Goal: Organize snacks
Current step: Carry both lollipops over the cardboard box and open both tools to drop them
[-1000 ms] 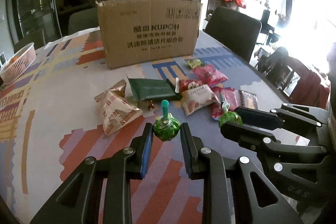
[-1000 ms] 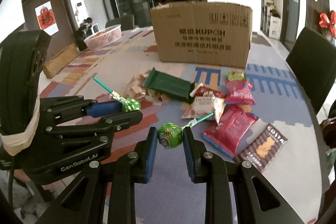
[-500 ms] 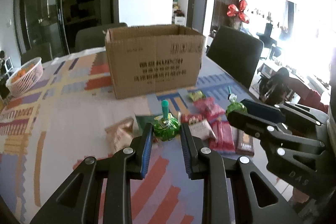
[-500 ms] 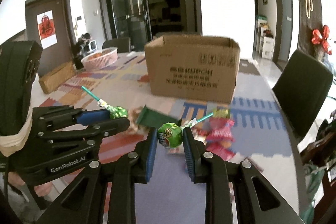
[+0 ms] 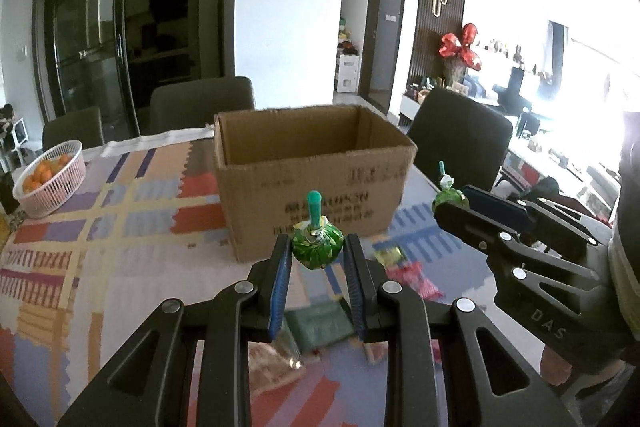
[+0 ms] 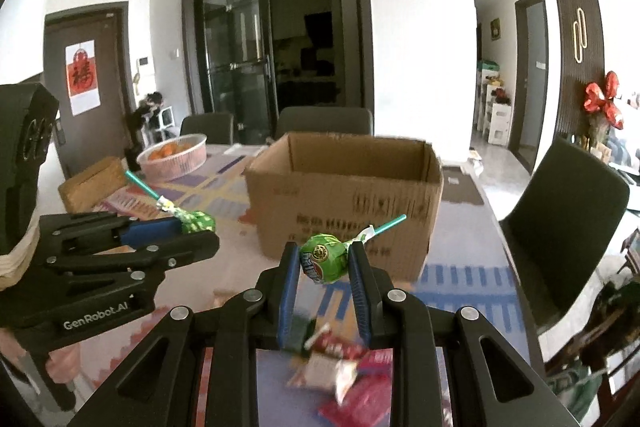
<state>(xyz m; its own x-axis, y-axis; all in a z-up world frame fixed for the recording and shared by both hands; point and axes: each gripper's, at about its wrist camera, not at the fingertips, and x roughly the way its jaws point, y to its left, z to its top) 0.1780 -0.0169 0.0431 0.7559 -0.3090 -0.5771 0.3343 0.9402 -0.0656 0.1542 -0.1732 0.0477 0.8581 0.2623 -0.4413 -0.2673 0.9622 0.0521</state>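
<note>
My left gripper (image 5: 317, 251) is shut on a green-wrapped lollipop (image 5: 317, 247) whose teal stick points up. My right gripper (image 6: 323, 261) is shut on a second green lollipop (image 6: 322, 263), its stick slanting up to the right. Both are held in the air, short of the open cardboard box (image 5: 312, 179), which stands ahead on the patterned tablecloth. In the left wrist view the right gripper (image 5: 454, 205) shows at the right with its lollipop (image 5: 450, 197). In the right wrist view the left gripper (image 6: 192, 231) shows at the left with its lollipop (image 6: 198, 222). Loose snack packets (image 6: 352, 379) lie on the table below.
A pink basket of oranges (image 5: 52, 183) sits at the table's far left. Dark chairs (image 5: 460, 143) stand around the table, one (image 6: 560, 215) close at the right. A brown block (image 6: 94, 183) lies near the basket.
Both grippers have risen with their lollipops and tilted up toward the box. The box's open top is now visible and the snack packets have dropped to the bottom of both views.
</note>
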